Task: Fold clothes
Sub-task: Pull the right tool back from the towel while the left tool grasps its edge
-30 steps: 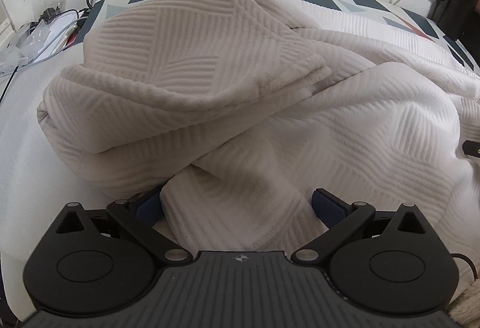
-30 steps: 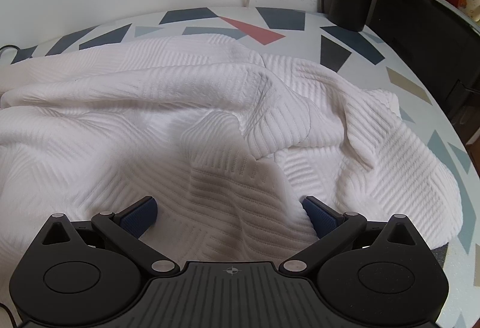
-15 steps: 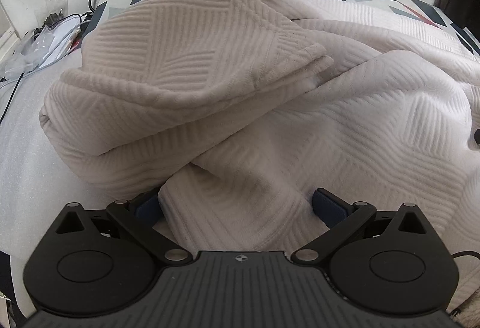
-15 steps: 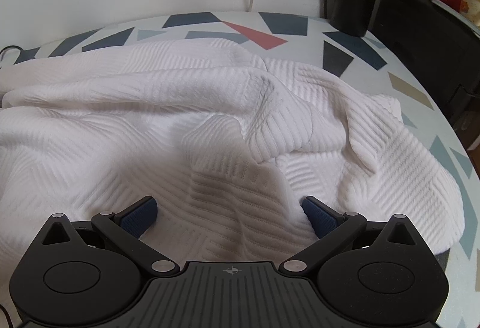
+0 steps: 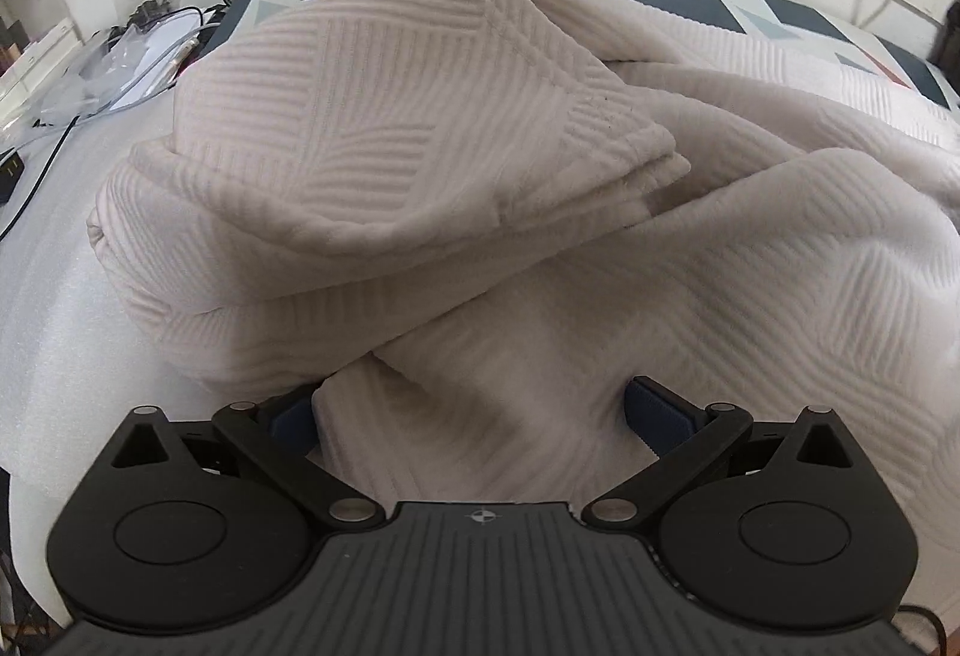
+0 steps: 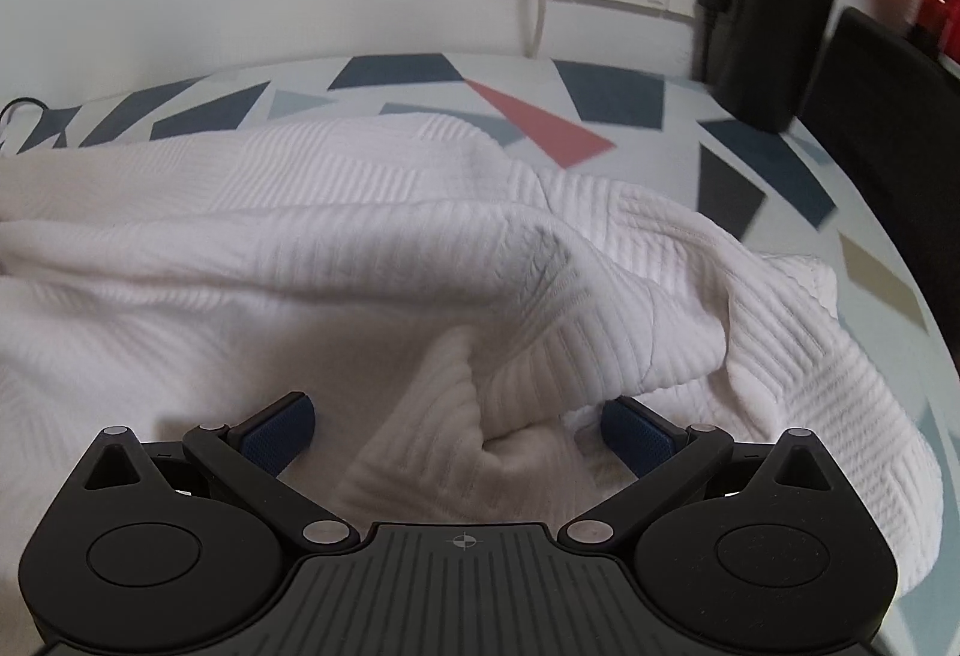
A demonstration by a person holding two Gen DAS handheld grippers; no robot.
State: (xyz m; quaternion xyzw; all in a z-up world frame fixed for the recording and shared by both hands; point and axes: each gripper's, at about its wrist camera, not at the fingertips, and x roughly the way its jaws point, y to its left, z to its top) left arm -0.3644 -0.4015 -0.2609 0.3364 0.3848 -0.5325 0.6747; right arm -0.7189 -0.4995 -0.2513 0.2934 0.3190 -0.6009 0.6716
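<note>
both of your tools, the left tool (image 5: 474,416) and right tool (image 6: 459,425), sit spread apart over a bunched white ribbed garment (image 5: 540,248) lying on the patterned tabletop (image 6: 606,92).

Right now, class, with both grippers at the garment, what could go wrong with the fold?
1. Both grippers, left and right, are open around bunched white garment; closing may catch several layers.
2. Dragging fabric leftward could snag the loose cables.
3. A pull toward the wall might knock the black bottle.
</note>
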